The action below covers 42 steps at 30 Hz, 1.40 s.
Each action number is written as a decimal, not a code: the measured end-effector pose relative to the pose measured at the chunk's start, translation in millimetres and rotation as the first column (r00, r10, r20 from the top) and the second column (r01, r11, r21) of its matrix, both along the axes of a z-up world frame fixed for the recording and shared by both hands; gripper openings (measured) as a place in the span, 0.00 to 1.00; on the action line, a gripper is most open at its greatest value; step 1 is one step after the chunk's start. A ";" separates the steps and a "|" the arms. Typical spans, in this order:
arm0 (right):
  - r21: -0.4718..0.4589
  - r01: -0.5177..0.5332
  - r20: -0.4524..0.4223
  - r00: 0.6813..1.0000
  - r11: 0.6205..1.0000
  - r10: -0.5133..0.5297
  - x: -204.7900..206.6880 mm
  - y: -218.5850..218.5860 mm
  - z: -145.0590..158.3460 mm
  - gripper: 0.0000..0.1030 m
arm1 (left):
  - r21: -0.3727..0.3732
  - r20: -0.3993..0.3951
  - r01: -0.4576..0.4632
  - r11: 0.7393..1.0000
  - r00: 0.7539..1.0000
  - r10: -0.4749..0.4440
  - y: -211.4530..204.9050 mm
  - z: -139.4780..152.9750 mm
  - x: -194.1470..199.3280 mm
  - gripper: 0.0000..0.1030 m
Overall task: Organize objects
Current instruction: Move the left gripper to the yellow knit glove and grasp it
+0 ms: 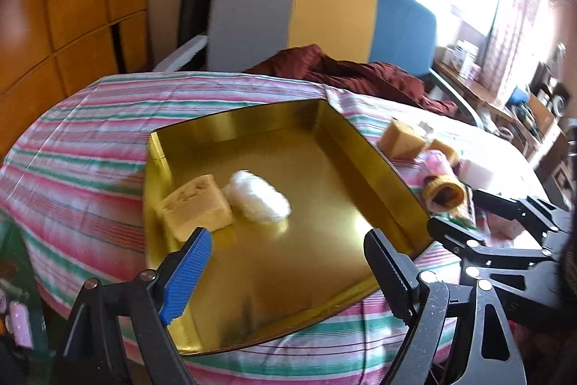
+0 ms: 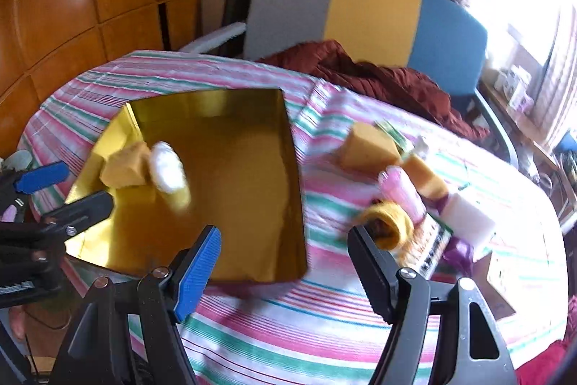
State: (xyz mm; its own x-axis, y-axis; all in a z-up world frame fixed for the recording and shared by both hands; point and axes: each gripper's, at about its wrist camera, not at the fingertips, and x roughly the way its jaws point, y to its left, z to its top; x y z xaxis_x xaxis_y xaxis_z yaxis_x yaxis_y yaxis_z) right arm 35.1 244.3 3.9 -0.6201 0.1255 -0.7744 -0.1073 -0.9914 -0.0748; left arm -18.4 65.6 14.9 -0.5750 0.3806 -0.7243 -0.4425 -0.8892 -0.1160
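While both grippers hang above the striped tablecloth (image 2: 288, 331), we note that the left gripper (image 1: 288, 240) has its jaws apart with nothing between them, positioned over the near part of the gold tray (image 1: 317, 175). We see the right gripper (image 2: 285, 244) likewise spread and empty, over the cloth just beside the tray's near right corner. Inside the tray, at its left side, a tan sponge block (image 1: 196, 204) lies touching a white fluffy ball (image 1: 261, 197). To the right of the tray, on the cloth, we find a loose cluster: another tan sponge wedge (image 2: 368, 147), a pink bottle (image 2: 400, 193), a yellow knitted cuff (image 2: 387, 222) and a white foam block (image 2: 468, 219). A maroon cloth (image 2: 378, 78) lies bunched at the far edge, before a grey, yellow and blue chair back (image 2: 371, 13).
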 end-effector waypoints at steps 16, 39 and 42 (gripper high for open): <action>-0.033 0.392 0.041 0.920 0.919 -0.390 51.9 181.2 -1.3 0.72 | -0.052 -0.001 0.273 0.961 0.962 -0.274 100.6 2.4 14.0 0.84; -0.307 0.452 -0.011 0.878 0.837 -0.478 63.5 264.2 -11.2 0.76 | -0.162 0.110 0.459 0.873 0.888 -0.446 255.7 -44.2 -25.8 0.84; -0.304 0.436 -0.003 0.889 0.847 -0.458 60.3 260.8 -13.0 0.76 | -0.189 0.152 0.460 0.867 0.886 -0.437 272.4 -61.2 -36.5 0.79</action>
